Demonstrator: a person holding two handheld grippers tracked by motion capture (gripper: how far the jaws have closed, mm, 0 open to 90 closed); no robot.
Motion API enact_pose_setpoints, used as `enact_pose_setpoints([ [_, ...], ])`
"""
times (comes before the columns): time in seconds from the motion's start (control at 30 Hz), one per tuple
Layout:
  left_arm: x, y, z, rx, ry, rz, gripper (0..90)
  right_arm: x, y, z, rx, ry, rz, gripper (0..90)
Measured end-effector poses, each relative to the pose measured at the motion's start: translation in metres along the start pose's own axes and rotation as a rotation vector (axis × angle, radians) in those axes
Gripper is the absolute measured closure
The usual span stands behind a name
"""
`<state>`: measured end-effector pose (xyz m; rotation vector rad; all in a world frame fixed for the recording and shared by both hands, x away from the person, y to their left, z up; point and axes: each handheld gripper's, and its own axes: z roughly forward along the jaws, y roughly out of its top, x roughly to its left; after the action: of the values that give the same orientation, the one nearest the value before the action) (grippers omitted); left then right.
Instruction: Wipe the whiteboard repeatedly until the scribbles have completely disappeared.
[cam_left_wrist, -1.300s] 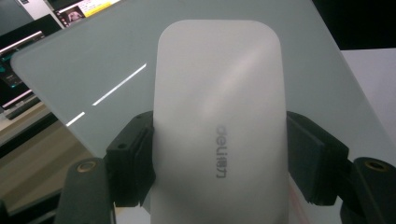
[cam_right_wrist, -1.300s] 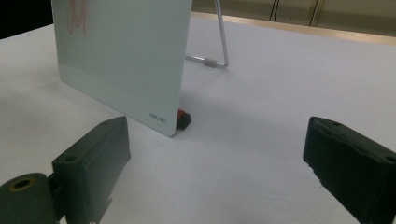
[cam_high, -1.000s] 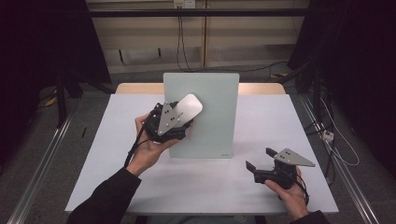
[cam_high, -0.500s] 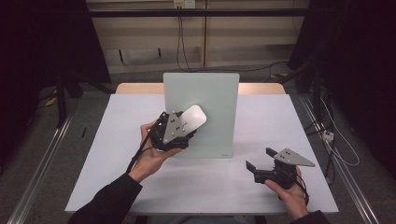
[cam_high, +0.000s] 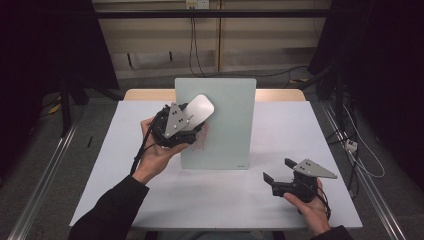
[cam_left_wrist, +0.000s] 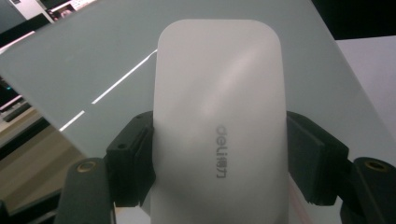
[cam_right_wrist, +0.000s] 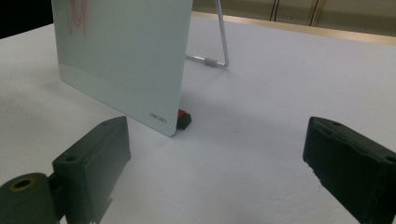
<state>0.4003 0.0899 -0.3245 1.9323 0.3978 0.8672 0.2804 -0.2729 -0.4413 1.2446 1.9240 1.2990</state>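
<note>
A pale green glass board (cam_high: 227, 120) stands upright on the white table (cam_high: 280, 125), tilted back on a wire stand (cam_right_wrist: 223, 46). My left gripper (cam_high: 192, 122) is shut on a white oblong eraser (cam_high: 198, 108), which lies against the board's upper left part. In the left gripper view the eraser (cam_left_wrist: 219, 116) sits between both black pads, printed side up, with the board (cam_left_wrist: 93, 60) behind it. Faint red marks (cam_high: 201, 145) show on the board below the eraser. My right gripper (cam_high: 278, 170) rests low at the table's front right, open, with nothing between its jaws (cam_right_wrist: 215, 154).
A small red and black piece (cam_right_wrist: 184, 119) sits at the board's lower corner. A wooden strip (cam_high: 277, 94) edges the table's far side. Cables (cam_high: 350, 145) and dark floor lie to the right of the table.
The left gripper slid the eraser down the board, then back up and a little to the left. The right gripper has kept still.
</note>
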Motion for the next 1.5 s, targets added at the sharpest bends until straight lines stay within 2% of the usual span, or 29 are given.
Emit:
enact_pose_setpoints([
  [0.1, 0.006, 0.0, -0.002, -0.014, 0.012, -0.023, 31.1, 0.0, 0.0, 0.0, 0.0, 0.0, 0.0, 7.2],
  [0.2, 0.004, 0.0, -0.002, -0.003, 0.013, -0.003, 31.2, 0.0, 0.0, 0.0, 0.0, 0.001, 0.0, 7.2],
  [0.3, 0.0, -0.004, -0.001, 0.0, 0.004, -0.002, 31.1, 0.0, 0.0, 0.0, 0.0, 0.0, 0.0, 7.2],
  [0.6, -0.023, -0.021, 0.004, 0.018, -0.05, 0.008, 31.1, 0.0, 0.0, 0.0, 0.0, 0.001, 0.0, 7.2],
  [0.97, -0.052, -0.038, 0.011, 0.073, -0.126, 0.068, 31.2, 0.0, 0.0, 0.0, 0.0, 0.0, -0.001, 7.2],
  [1.2, -0.048, -0.033, 0.012, 0.072, -0.138, 0.059, 31.2, 0.0, 0.0, 0.0, 0.0, 0.001, -0.004, 7.2],
  [1.5, -0.028, -0.006, 0.014, 0.033, -0.093, 0.051, 31.1, 0.0, 0.0, 0.0, -0.002, 0.002, 0.0, 7.2],
])
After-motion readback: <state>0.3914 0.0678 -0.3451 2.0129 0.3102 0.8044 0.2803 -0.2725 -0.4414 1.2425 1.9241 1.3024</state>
